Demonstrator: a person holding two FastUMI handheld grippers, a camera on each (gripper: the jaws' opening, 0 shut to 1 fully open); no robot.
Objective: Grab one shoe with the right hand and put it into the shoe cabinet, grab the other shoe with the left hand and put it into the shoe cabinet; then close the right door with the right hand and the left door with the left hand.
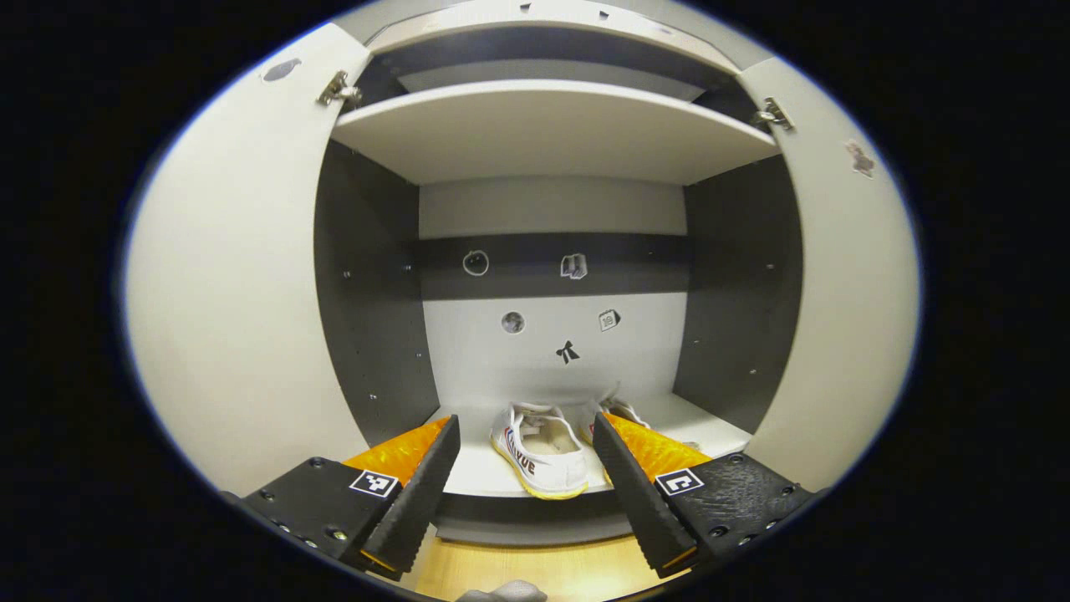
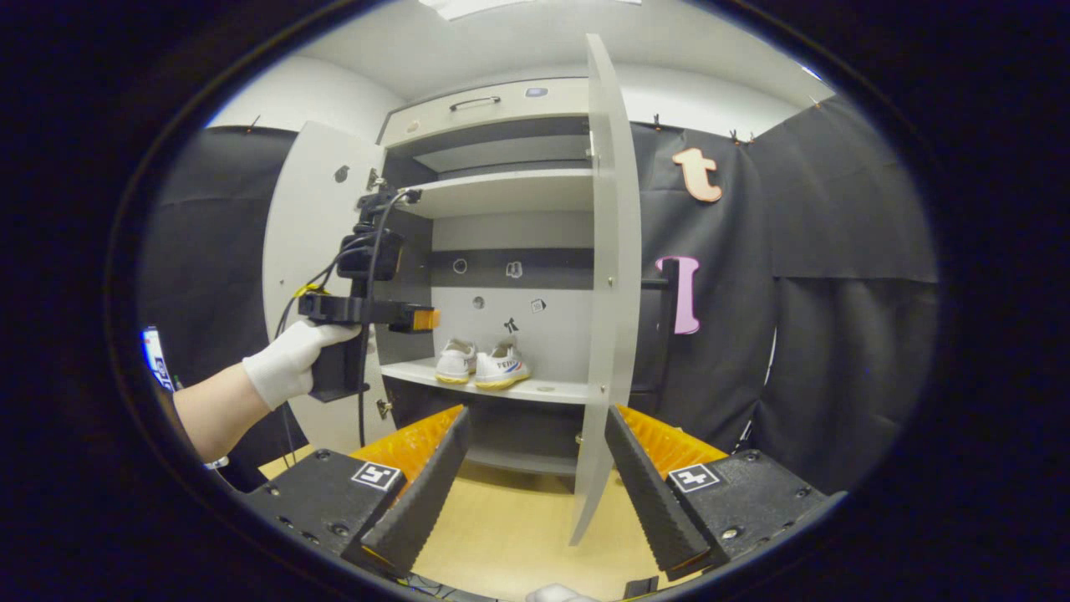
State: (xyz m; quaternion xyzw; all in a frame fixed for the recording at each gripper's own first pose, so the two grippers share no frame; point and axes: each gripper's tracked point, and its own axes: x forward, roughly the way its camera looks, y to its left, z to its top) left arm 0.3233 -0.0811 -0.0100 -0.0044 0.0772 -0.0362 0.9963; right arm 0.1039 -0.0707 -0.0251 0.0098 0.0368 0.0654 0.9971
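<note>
Your left hand-held gripper is spread wide with nothing between its fingers, pointing straight into the open shoe cabinet. Your right hand-held gripper is spread and empty too, standing back over the pale wood floor, its fingers on either side of the right door's edge without touching it. In the right gripper view your gloved left hand holds its tool level before the left door. Both white shoes sit side by side on the lower shelf, heels outward. Both doors stand open; black cloth walls the booth.
</note>
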